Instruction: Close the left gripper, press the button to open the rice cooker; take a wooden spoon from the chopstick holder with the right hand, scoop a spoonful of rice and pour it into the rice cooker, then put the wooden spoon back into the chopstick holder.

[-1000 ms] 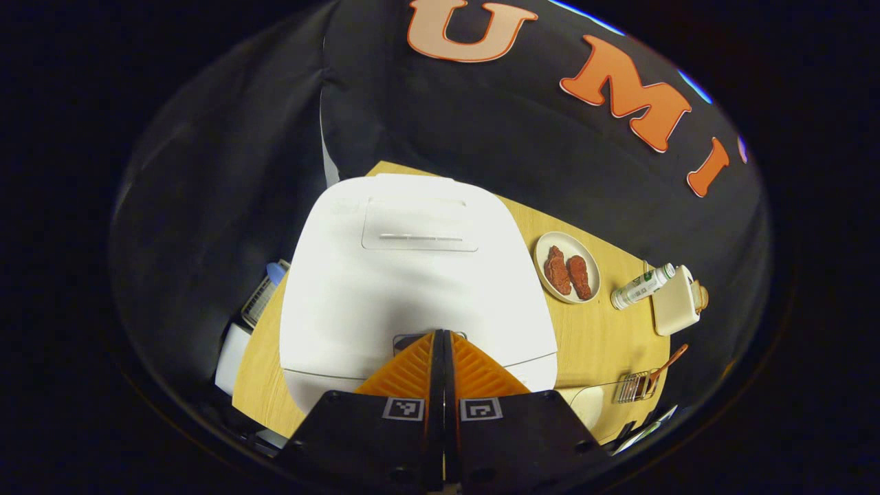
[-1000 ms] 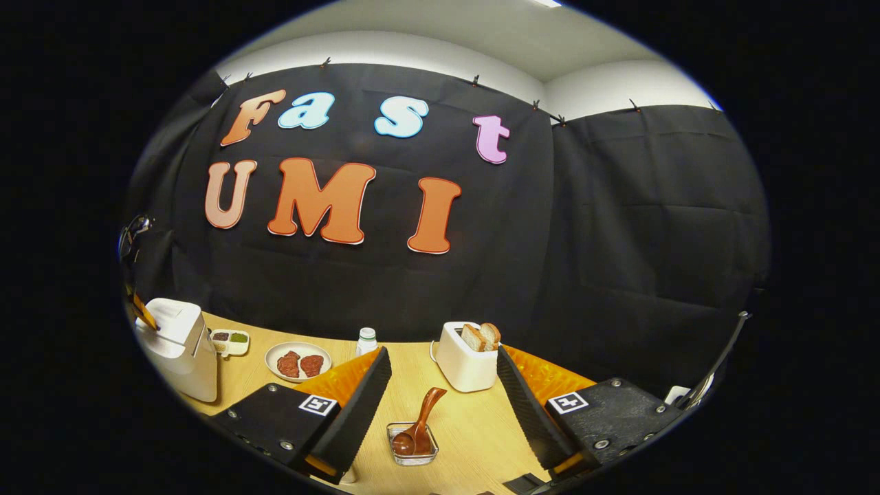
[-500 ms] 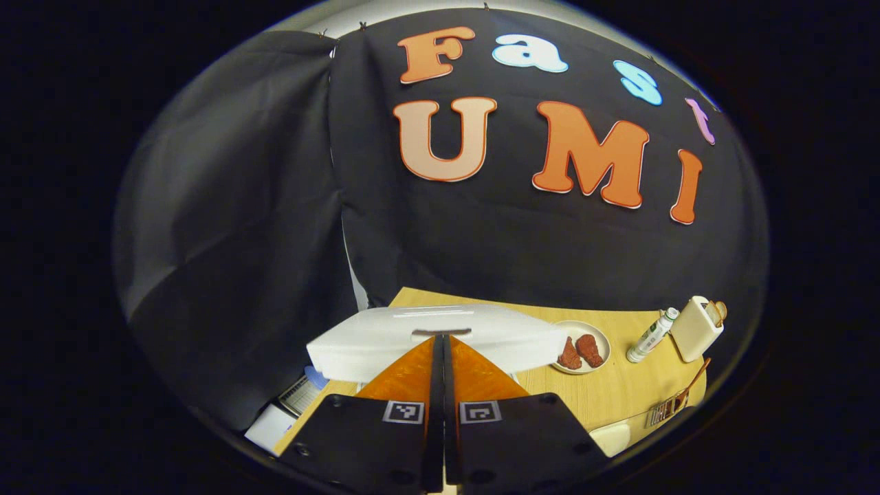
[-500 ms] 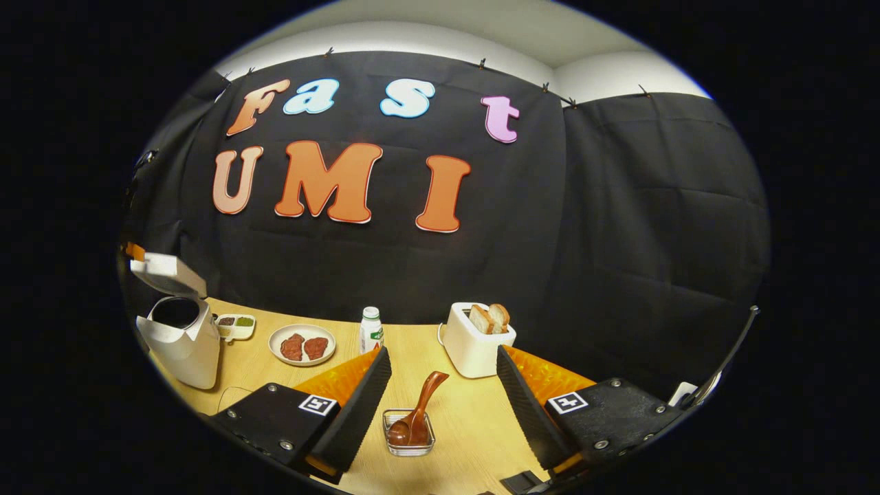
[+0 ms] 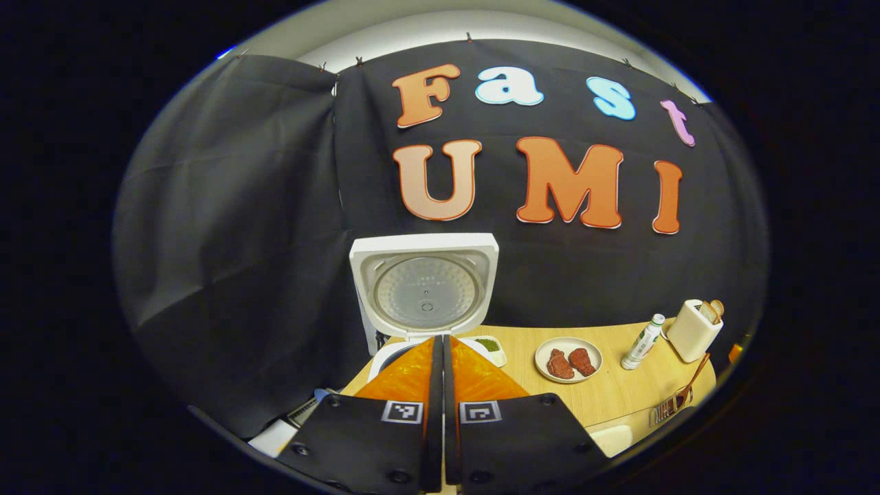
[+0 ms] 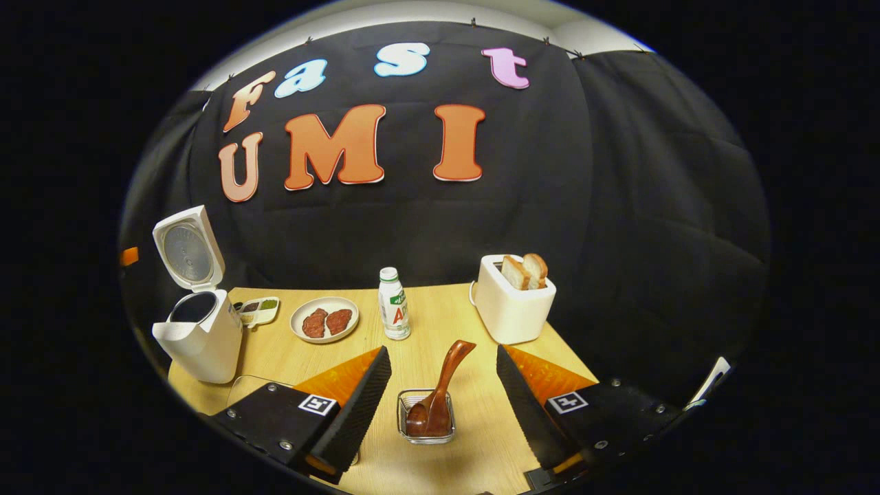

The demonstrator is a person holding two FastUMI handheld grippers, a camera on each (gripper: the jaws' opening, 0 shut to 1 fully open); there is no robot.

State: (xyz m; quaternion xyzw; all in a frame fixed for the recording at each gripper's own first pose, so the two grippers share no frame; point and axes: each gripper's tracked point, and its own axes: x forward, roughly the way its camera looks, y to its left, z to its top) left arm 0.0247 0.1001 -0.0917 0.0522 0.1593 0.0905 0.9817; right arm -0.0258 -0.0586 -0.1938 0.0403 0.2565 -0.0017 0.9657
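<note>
On the pale wood-grain table point(image 6: 440, 323), the biggest thing is the white rice cooker point(image 6: 199, 333) at its left end, lid point(image 5: 424, 285) swung upright, ribbed round inner plate showing, dark pot open. Beside it sit a small two-well sauce dish point(image 6: 256, 309), a round plate point(image 6: 324, 320) with two reddish meat pieces, an upright white bottle point(image 6: 394, 304) and a boxy white toaster point(image 6: 513, 306) holding two bread slices. My left tongs point(image 5: 441, 344) are clenched, fingers together before the cooker. My right tongs point(image 6: 443, 375) are released, spread on either side of the small wire-and-glass chopstick holder point(image 6: 427, 417). The glossy brown wooden spoon point(image 6: 440, 392) leans in it, handle tilted up to the right.
</note>
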